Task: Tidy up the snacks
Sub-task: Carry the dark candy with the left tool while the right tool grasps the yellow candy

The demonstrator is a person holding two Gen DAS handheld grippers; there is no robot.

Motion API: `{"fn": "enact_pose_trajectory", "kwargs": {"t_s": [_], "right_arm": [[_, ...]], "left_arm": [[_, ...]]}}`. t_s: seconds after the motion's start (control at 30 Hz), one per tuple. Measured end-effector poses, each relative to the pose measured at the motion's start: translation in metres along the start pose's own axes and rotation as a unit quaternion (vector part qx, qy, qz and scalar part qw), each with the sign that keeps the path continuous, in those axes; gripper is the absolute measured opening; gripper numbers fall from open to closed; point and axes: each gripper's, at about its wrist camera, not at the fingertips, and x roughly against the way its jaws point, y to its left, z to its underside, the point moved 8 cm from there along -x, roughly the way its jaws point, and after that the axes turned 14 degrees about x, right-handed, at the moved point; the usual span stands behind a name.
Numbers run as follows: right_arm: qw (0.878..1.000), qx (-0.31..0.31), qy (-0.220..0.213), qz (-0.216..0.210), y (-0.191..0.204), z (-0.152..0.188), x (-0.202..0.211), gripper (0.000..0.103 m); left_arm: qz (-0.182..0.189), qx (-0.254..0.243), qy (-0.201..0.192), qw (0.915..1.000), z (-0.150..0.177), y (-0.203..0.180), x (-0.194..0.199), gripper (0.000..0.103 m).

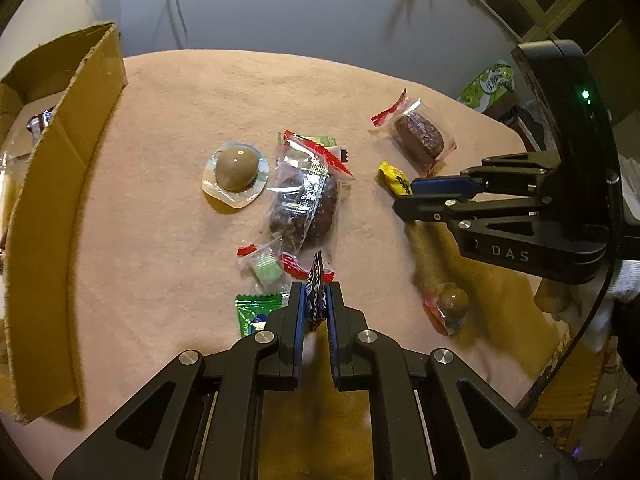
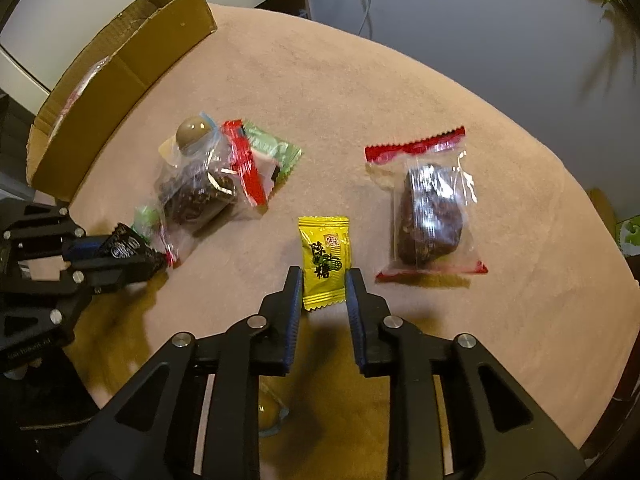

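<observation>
Currently, the cardboard box (image 1: 60, 184) stands at the left edge of the table (image 1: 180, 92), open side up, and is judged to be the collection point; wrapped items already lie inside it. To its right, mid-table, lie a domed brown sweet in a clear blister (image 1: 234, 172), a dark cake in clear film (image 1: 304, 200) and small green candies (image 1: 256, 312).

The left gripper (image 1: 316, 304) is clamped on a dark blue-black wrapper (image 1: 314, 296), held on edge near the front edge of the table, presumably for carrying to the box.

The right gripper (image 2: 323, 280) is closed on a yellow candy (image 2: 324, 260), its pads pressing the wrapper's long sides while the candy lies on the cloth. A second film-wrapped cake (image 2: 430, 216) lies just beyond it to the right.

The table carries a beige, slightly fuzzy cloth. A pale wall (image 1: 280, 4) with plant shadows stands behind.
</observation>
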Motion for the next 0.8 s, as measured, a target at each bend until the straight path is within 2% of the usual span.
{"fn": "enact_pose_trajectory", "kwargs": {"t_s": [0.2,0.27,0.33,0.4,0.47,0.8], "right_arm": [[1.0,0.008,0.006,0.007,-0.004,-0.015,-0.004,0.031],[1.0,0.007,0.004,0.005,-0.006,-0.021,-0.005,0.041],[1.0,0.006,0.006,0.002,-0.006,-0.026,-0.009,0.041],[1.0,0.011,0.006,0.007,-0.006,-0.031,-0.012,0.04],[1.0,0.016,0.008,0.014,-0.007,-0.036,-0.012,0.023],[1.0,0.004,-0.01,0.002,0.0,-0.035,0.004,0.022]], "left_arm": [[0.002,0.004,0.0,1.0,0.0,-0.001,-0.002,0.009],[0.003,0.004,-0.001,1.0,-0.001,-0.001,-0.001,0.009],[0.004,0.006,-0.002,1.0,-0.001,0.0,-0.001,0.009],[0.005,0.009,-0.003,0.9999,-0.001,0.001,0.001,0.009],[0.006,0.011,-0.006,0.9999,-0.001,0.004,0.004,0.009],[0.014,0.027,-0.021,0.9993,-0.004,0.011,0.026,0.009]]}}
